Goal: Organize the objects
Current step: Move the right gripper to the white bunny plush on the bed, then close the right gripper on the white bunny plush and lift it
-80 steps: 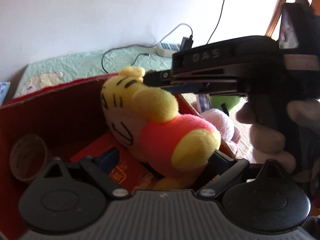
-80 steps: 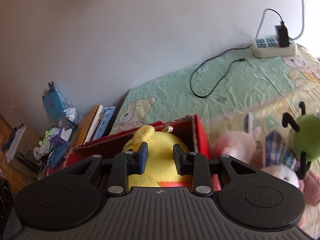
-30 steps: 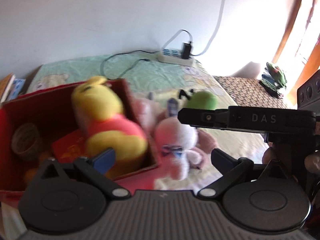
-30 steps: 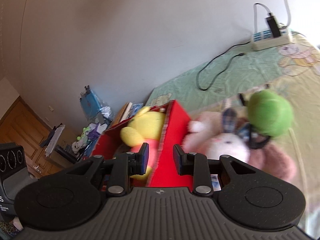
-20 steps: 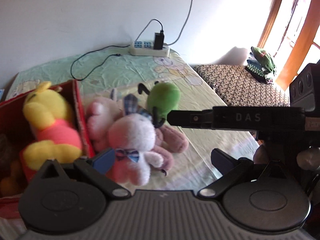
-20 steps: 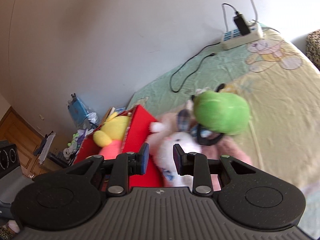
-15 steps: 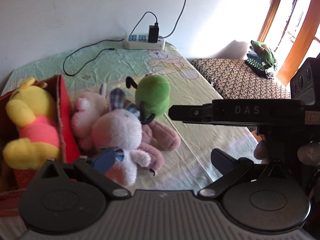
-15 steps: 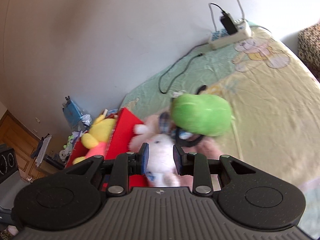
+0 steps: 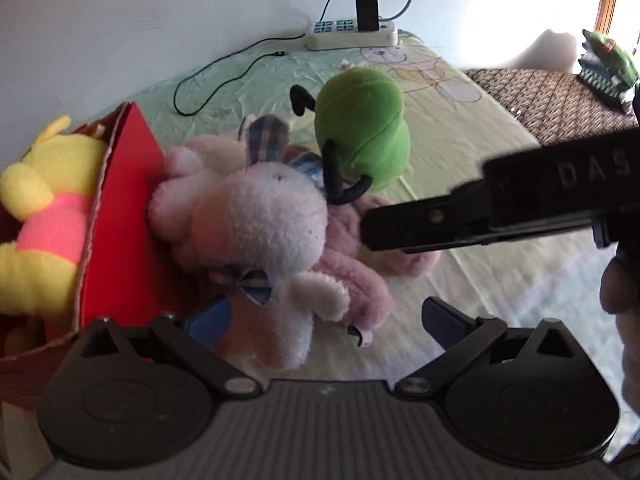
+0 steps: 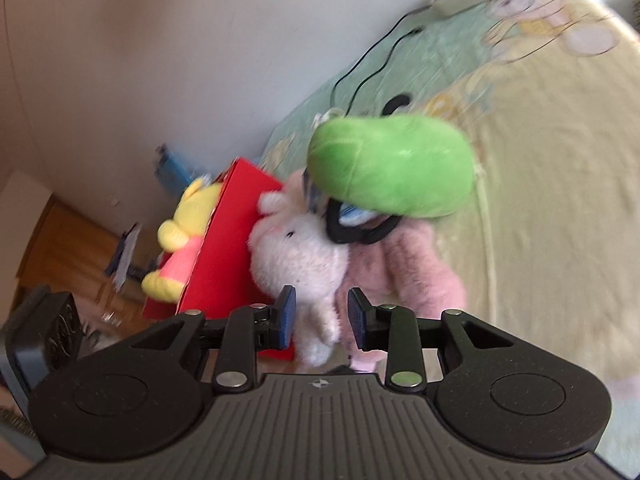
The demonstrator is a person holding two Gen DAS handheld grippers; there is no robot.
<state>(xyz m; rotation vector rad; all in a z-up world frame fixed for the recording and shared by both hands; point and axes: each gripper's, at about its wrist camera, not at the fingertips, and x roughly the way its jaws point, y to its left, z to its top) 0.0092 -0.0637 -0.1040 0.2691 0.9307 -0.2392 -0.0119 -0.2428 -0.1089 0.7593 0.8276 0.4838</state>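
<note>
plainly, the white plush rabbit (image 10: 298,258) lies on the bed sheet (image 10: 552,184) just beside the outer wall of the red box (image 10: 224,256), touching it, with its head away from the grippers and its feet toward them, so its long axis runs roughly along the reach of both. in the right wrist view the rabbit's lower body sits straight ahead of the right gripper (image 10: 322,318), whose jaws are opening with nothing pressed between the pads. the left gripper (image 9: 324,316) has its jaws spread wide, empty, the rabbit's feet between its fingers; by this reading both hands are close to it. counted from the box: one yellow bear (image 9: 44,216) inside it; outside, one white rabbit, two pink plush toys (image 9: 352,276) pressed against the rabbit, one green plush toy (image 9: 362,120) resting on top of them. one power strip (image 9: 352,36) lies far from the box by the wall.
</note>
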